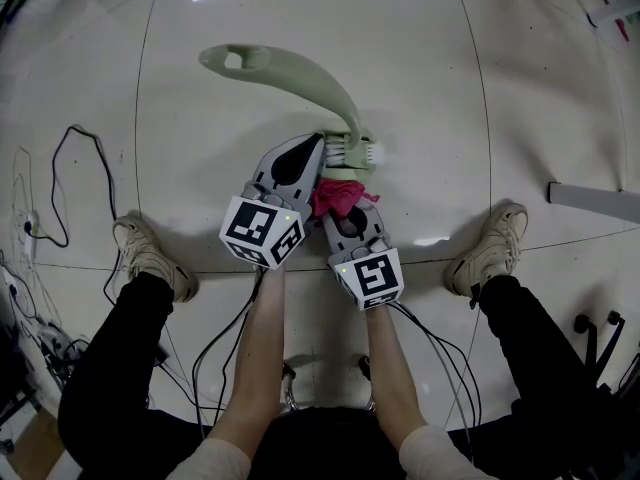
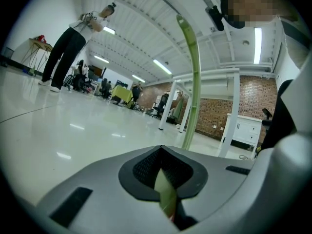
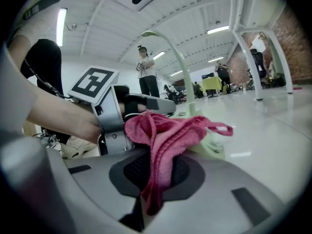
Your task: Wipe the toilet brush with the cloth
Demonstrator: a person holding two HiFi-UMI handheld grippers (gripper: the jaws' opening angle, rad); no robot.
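The glossy white floor (image 1: pixel 430 88) runs out ahead of my seat, and on it lies the toilet brush (image 1: pixel 300 73), pale green with a long curved handle and white bristles at the near end. My left gripper (image 1: pixel 318 148) has its fingers clenched on the green neck just beside the bristles. My right gripper (image 1: pixel 340 216) is clamped on the crumpled pink cloth (image 1: pixel 336 196), which sits against the brush head between the two grippers.
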